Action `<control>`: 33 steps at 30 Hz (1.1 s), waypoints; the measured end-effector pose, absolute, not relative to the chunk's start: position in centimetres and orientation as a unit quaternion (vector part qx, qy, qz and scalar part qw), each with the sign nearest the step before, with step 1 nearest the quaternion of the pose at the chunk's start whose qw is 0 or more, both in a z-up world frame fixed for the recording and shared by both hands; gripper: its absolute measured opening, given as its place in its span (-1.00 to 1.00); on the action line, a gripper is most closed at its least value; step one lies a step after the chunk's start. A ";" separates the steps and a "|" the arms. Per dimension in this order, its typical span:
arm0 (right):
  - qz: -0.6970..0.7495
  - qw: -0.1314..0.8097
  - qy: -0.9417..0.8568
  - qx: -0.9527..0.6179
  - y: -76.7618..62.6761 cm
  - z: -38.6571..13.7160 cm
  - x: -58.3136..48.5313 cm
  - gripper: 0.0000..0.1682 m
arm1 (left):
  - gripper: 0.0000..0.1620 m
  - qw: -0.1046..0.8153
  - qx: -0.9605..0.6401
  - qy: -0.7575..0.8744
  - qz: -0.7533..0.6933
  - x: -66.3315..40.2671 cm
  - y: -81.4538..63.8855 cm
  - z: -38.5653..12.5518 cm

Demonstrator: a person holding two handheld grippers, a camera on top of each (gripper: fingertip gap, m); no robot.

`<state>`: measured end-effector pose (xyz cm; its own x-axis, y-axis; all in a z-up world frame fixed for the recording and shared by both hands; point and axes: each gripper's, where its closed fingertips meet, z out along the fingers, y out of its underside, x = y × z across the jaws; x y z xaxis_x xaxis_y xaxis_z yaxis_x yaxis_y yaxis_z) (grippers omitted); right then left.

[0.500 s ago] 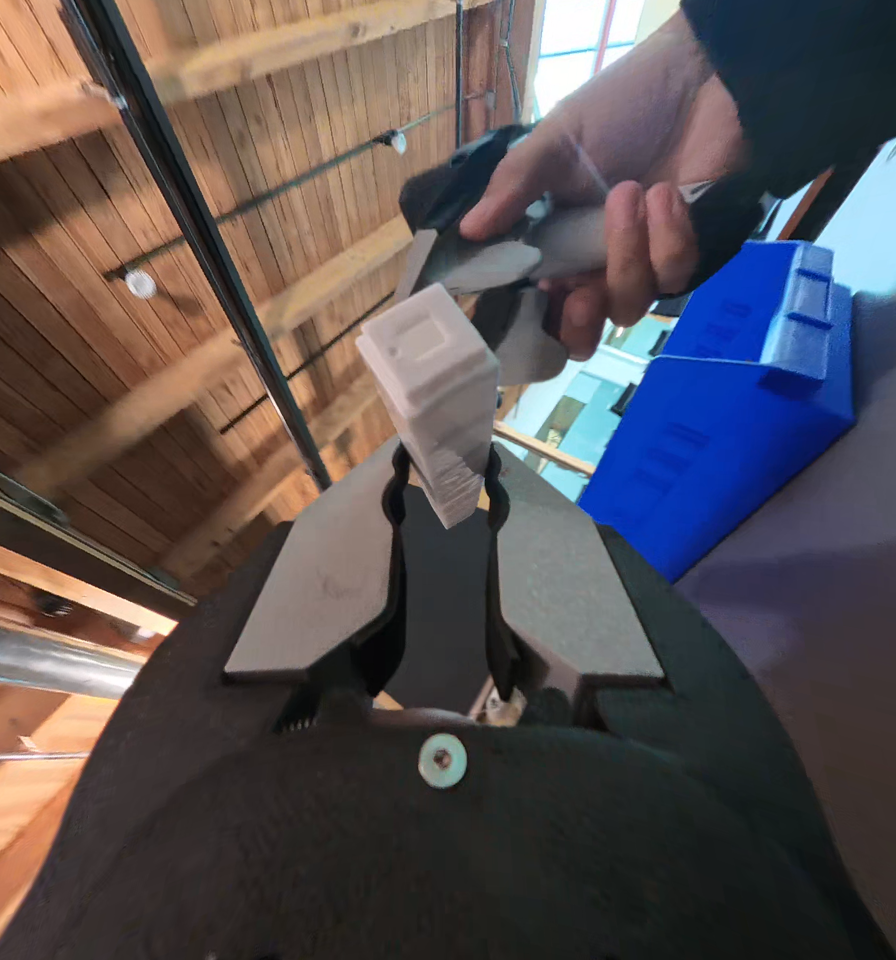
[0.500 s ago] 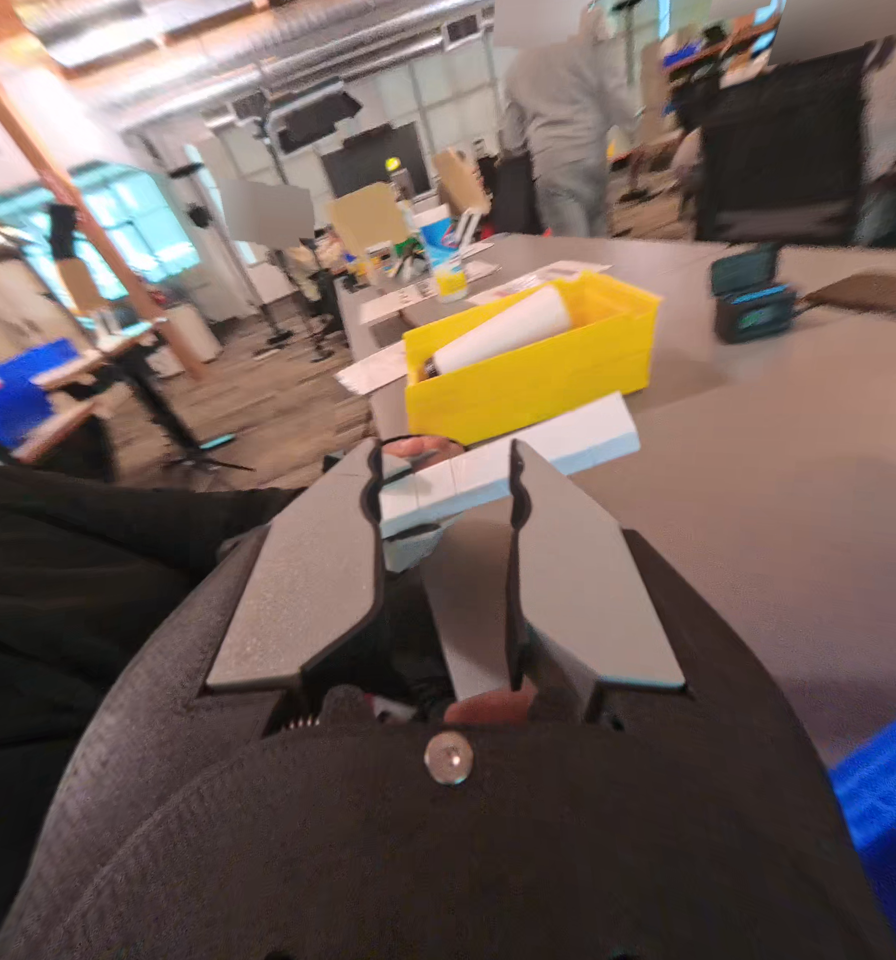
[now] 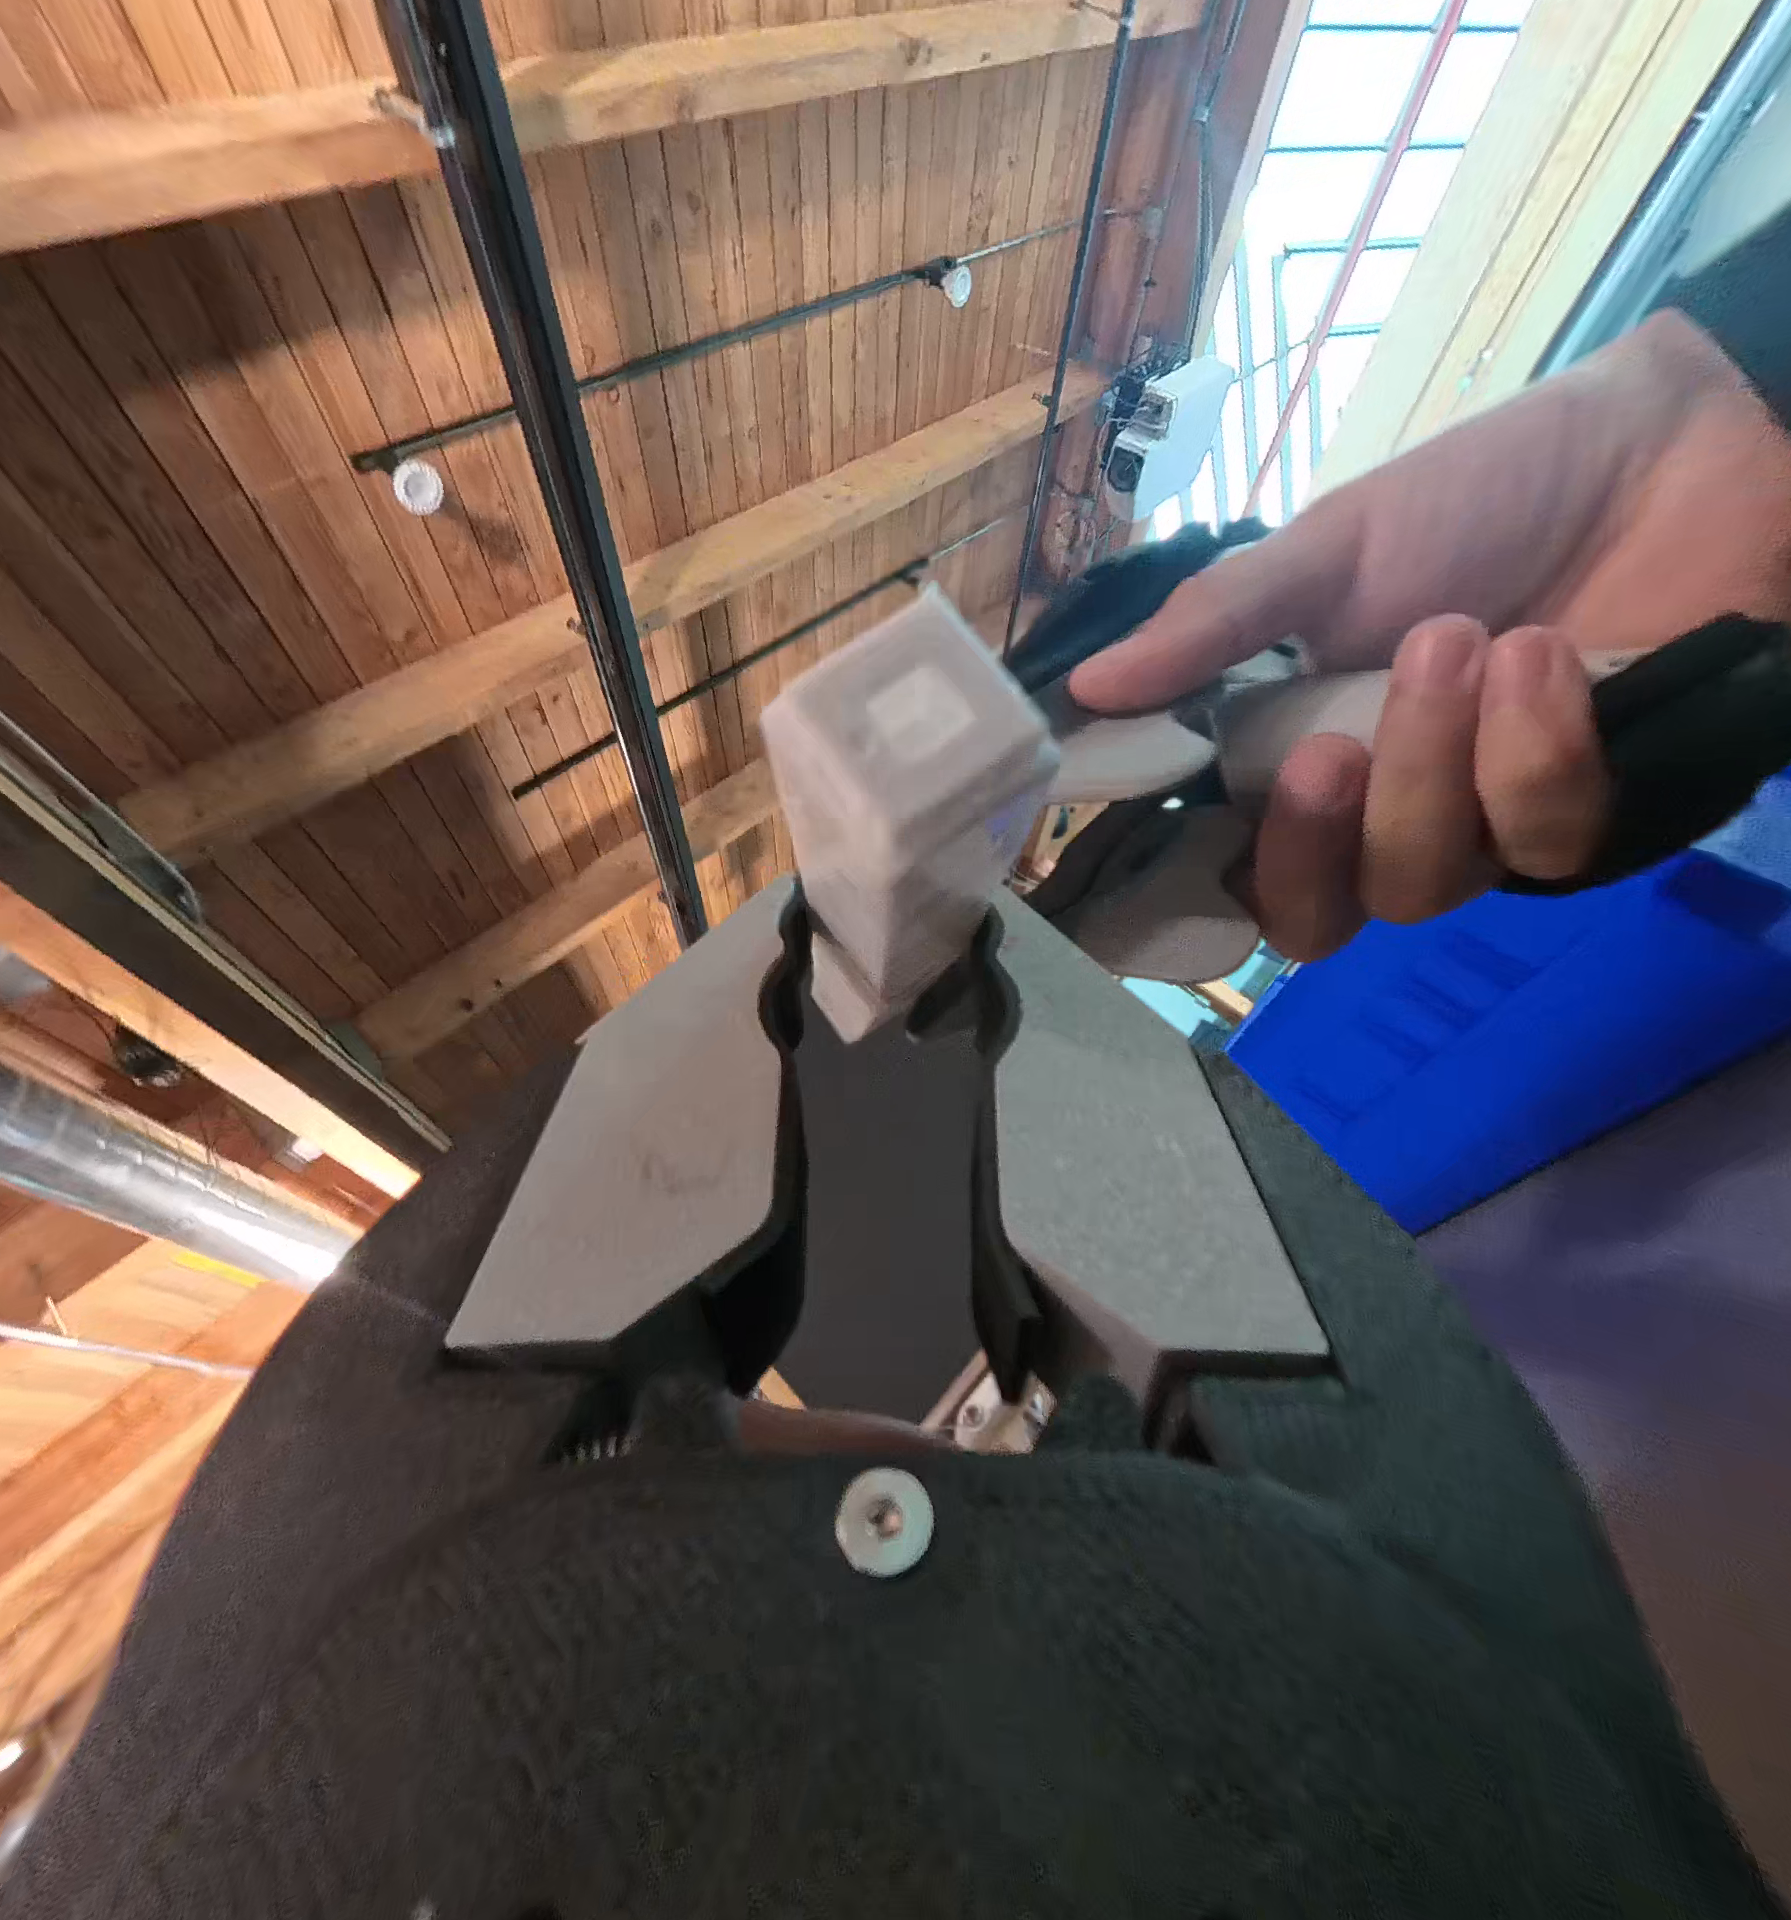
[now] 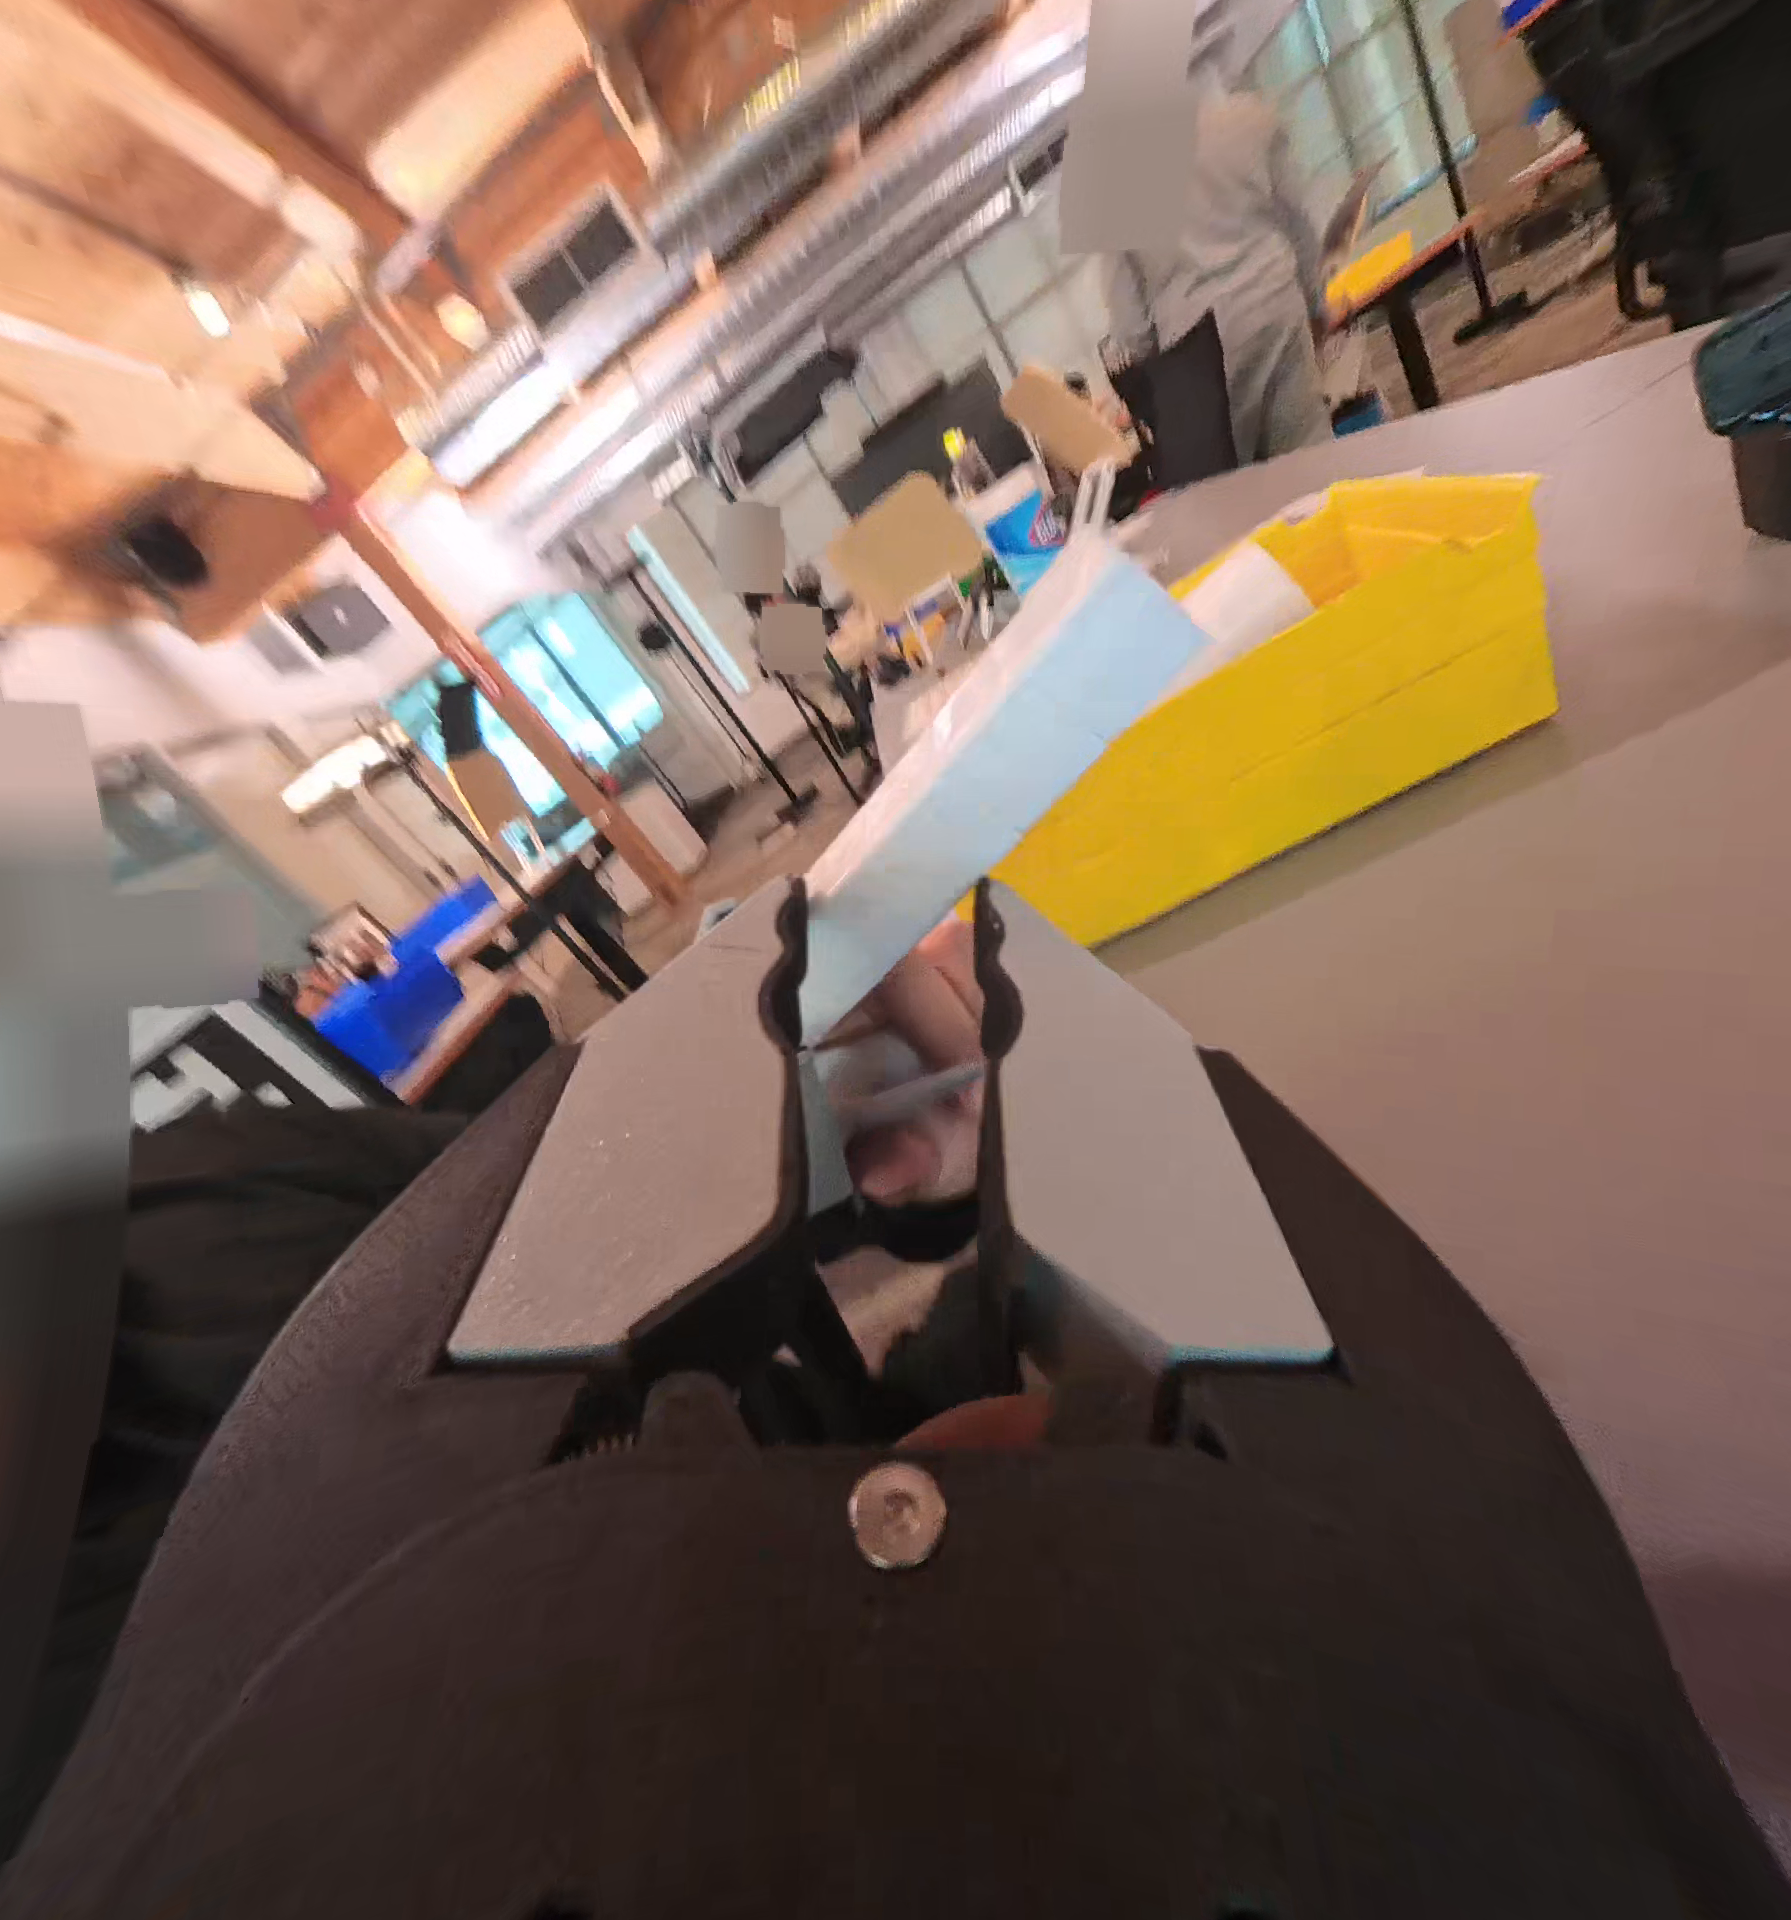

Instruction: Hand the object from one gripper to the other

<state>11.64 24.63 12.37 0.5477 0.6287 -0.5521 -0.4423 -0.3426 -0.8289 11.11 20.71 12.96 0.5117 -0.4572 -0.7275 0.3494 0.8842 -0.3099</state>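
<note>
Contact at the second grip is what has changed. In the left wrist view, the left hand-held gripper (image 3: 886,956) has its fingers closed to a narrow gap on the lower end of the white block (image 3: 901,769), which stands up from the fingertips toward the wooden ceiling and reads blurred. Half a second ago the right hand-held gripper (image 3: 1119,831) hung farther off behind the block's top. Now it sits just right of the block at mid-height, one grey finger above and one below, right against the block's right face. The person's hand (image 3: 1473,665) is wrapped round its handle. A blue bin (image 3: 1545,1018) stands on the table (image 3: 1649,1351) at the far right.

In the right wrist view, the right hand-held gripper (image 4: 889,966) has narrowed since the earlier picture. The white block (image 4: 1005,748) now fills the gap at the fingertips and slants away to the far right, over the near corner of the yellow bin (image 4: 1338,707) on the table (image 4: 1493,987). The whole view is tilted and smeared, so both tools are moving.

Both hand-held grippers appear to have hold of the block in mid-air, well above the table. I judge the handover is at its shared-grip stage, with the left one's release as the step not yet made.
</note>
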 end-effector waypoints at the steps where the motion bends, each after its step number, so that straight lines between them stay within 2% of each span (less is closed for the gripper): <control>1: 0.491 0.573 -0.053 -0.654 24.8 12.7 11.9 -0.68 | -0.65 0.866 -0.073 0.433 -0.239 11.1 21.1 13.2; 4: 0.549 0.560 -0.024 -0.619 24.9 13.1 12.3 -0.73 | -0.65 0.852 -0.090 0.435 -0.275 11.1 21.6 13.4; 7: 0.547 0.570 -0.017 -0.614 25.2 13.1 12.8 -0.76 | -0.64 0.843 -0.113 0.441 -0.286 11.5 22.3 13.1; 9: 0.533 0.593 -0.022 -0.603 25.0 13.7 13.3 -1.00 | -0.63 0.839 -0.127 0.440 -0.294 11.6 22.7 13.1; 12: 0.516 0.625 -0.020 -0.585 24.5 14.9 14.1 -1.00 | -0.75 0.822 -0.141 0.461 -0.303 12.2 22.7 12.6; 14: 0.482 0.617 -0.036 -0.620 24.7 14.0 13.5 -1.00 | -0.75 0.822 -0.154 0.461 -0.296 12.4 23.2 12.6; 16: 0.441 0.613 -0.046 -0.654 25.1 13.2 13.1 -0.87 | -0.75 0.824 -0.148 0.460 -0.296 12.3 23.2 12.7; 23: 0.398 0.607 -0.047 -0.686 25.0 12.6 13.3 -0.70 | -0.75 0.851 -0.080 0.449 -0.261 11.5 21.4 12.9; 29: 0.530 0.546 -0.052 -0.647 24.6 12.4 10.9 -0.57 | -0.75 0.863 -0.030 0.435 -0.257 10.4 19.5 13.2; 33: 0.521 0.525 -0.042 -0.671 25.5 10.7 11.0 -0.53 | -0.75 0.868 -0.033 0.427 -0.251 10.2 19.8 13.5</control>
